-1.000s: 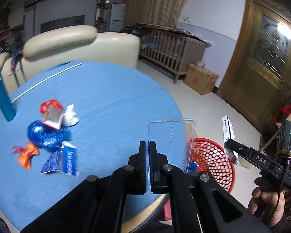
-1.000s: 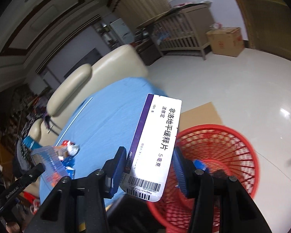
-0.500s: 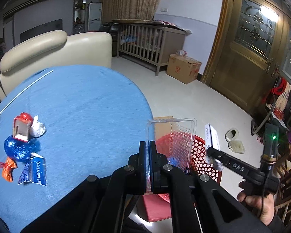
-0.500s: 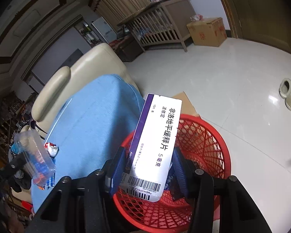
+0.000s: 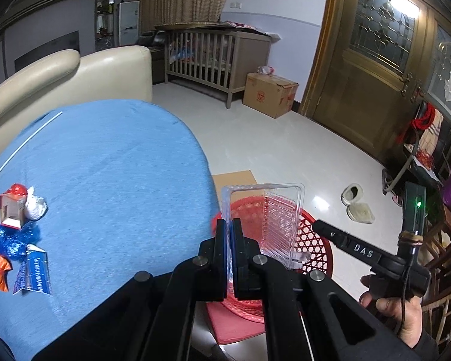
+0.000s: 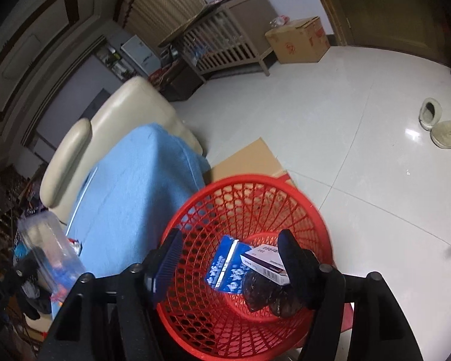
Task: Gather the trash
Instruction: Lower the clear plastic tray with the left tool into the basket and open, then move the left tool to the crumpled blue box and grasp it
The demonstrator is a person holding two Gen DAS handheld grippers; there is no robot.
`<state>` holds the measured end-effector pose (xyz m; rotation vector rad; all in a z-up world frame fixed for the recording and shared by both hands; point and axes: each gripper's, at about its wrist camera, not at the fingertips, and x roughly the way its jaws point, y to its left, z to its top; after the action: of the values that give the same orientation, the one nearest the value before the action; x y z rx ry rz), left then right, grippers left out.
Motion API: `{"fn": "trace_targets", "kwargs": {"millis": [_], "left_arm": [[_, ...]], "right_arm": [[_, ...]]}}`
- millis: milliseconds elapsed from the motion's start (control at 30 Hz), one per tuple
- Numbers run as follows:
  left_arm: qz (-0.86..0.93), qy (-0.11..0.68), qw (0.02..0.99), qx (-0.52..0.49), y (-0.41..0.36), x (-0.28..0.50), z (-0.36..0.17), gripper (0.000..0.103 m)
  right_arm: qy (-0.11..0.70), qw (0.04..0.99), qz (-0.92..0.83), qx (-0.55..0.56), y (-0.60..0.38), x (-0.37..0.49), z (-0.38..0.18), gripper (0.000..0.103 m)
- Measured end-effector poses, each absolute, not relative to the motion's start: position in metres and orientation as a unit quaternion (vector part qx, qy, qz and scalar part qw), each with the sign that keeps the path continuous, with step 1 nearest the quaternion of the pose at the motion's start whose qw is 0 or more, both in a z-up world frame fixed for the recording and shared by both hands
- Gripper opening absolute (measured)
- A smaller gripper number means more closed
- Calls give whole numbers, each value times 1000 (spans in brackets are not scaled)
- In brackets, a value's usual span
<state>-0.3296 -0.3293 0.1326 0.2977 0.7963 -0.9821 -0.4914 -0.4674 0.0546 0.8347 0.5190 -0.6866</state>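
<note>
- Trash lies in the red mesh basket (image 6: 255, 198) on the floor, just beside the edge of the blue-covered table (image 5: 105, 174): 1 blue-and-white packet (image 6: 225, 267), 1 white-and-purple medicine box (image 6: 264, 260) and a dark crumpled wrapper (image 6: 261, 293).
- The medicine box rests tilted on the dark wrapper, its long axis running across the basket bottom toward the right finger.
- The right gripper (image 6: 230, 263) hangs over the basket, its jaws opening, with nothing pressed between the pads.
- The left gripper (image 5: 229, 234) is clamped on 1 wall of a clear plastic clamshell tray (image 5: 273, 219), which stands upright, long axis vertical, above the near rim of the basket.
- More trash sits on the table's left side, well apart from the basket: a small open carton (image 5: 10, 210), a white wad (image 5: 36, 206), a blue foil wrapper (image 5: 12, 240), an orange wrapper (image 5: 0, 273) and a blue sachet (image 5: 34, 273).
- Flat cardboard (image 6: 249, 159) lies under the basket; slippers (image 6: 439, 126) sit farther off.
</note>
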Motion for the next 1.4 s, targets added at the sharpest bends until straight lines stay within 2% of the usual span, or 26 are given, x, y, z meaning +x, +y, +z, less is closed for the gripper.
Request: {"fn": "trace_targets", "kwargs": {"millis": [533, 567, 600, 633, 667, 1033, 1400], "left_arm": [[-488, 415, 746, 179, -392, -347, 100, 3], [-486, 422, 743, 183, -397, -346, 95, 11], [-483, 429, 740, 189, -399, -345, 92, 36], [-479, 434, 738, 194, -400, -344, 88, 53], [-477, 431, 742, 192, -398, -344, 87, 74], [-441, 387, 790, 178, -344, -314, 109, 75], [-351, 417, 831, 113, -242, -257, 101, 75]], "right_arm": [[146, 821, -374, 405, -483, -546, 83, 69], [145, 820, -376, 407, -484, -548, 82, 69], [145, 819, -376, 408, -485, -549, 82, 69], [145, 818, -377, 409, -485, -550, 82, 69], [145, 818, -376, 411, -485, -551, 82, 69], [164, 827, -348, 409, -474, -534, 79, 69], [227, 851, -287, 377, -434, -469, 77, 74]]}}
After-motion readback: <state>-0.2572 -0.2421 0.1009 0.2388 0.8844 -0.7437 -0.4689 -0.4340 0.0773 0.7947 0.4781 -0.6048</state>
